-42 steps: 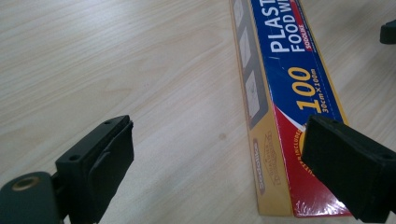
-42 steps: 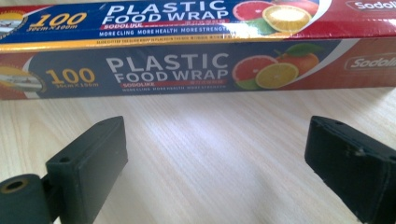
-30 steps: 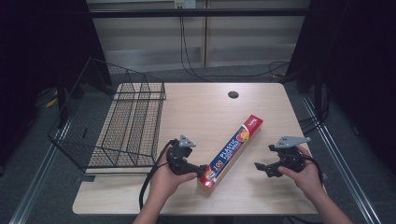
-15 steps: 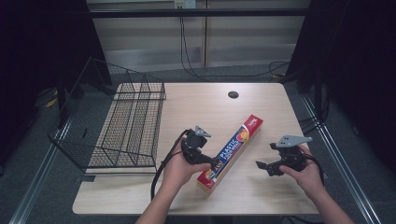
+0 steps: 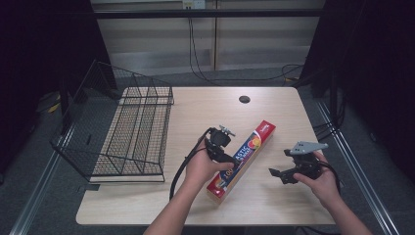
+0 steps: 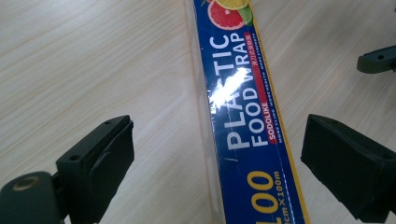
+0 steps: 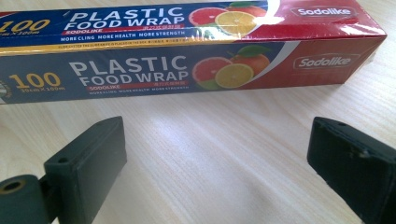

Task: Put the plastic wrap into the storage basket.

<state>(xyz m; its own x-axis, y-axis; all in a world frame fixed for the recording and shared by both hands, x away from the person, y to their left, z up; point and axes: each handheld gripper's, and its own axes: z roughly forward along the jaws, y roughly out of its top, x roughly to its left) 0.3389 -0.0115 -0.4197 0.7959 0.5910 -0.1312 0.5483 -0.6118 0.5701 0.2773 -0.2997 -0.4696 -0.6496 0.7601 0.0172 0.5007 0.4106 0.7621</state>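
- The box of food wrap (image 5: 242, 160) lies flat on the table (image 5: 195, 107), its long axis running diagonally from the near edge up toward the far right.
- The left gripper (image 6: 215, 158) hangs directly over the box's near half, jaws spread wide on either side of it and not yet touching.
- The right gripper (image 7: 215, 163) is also spread, off to the box's right, facing its long side.
- The wire basket (image 5: 132, 132) stands at the left.
- Compared with 1 second ago, the left gripper has moved from beside the box to over it; the right has barely shifted.

One long blue-and-red cardboard box of plastic food wrap (image 5: 242, 160), one black wire basket (image 5: 134, 131), two black handheld grippers, seemingly one dark round hole (image 5: 244, 99) in the bench.
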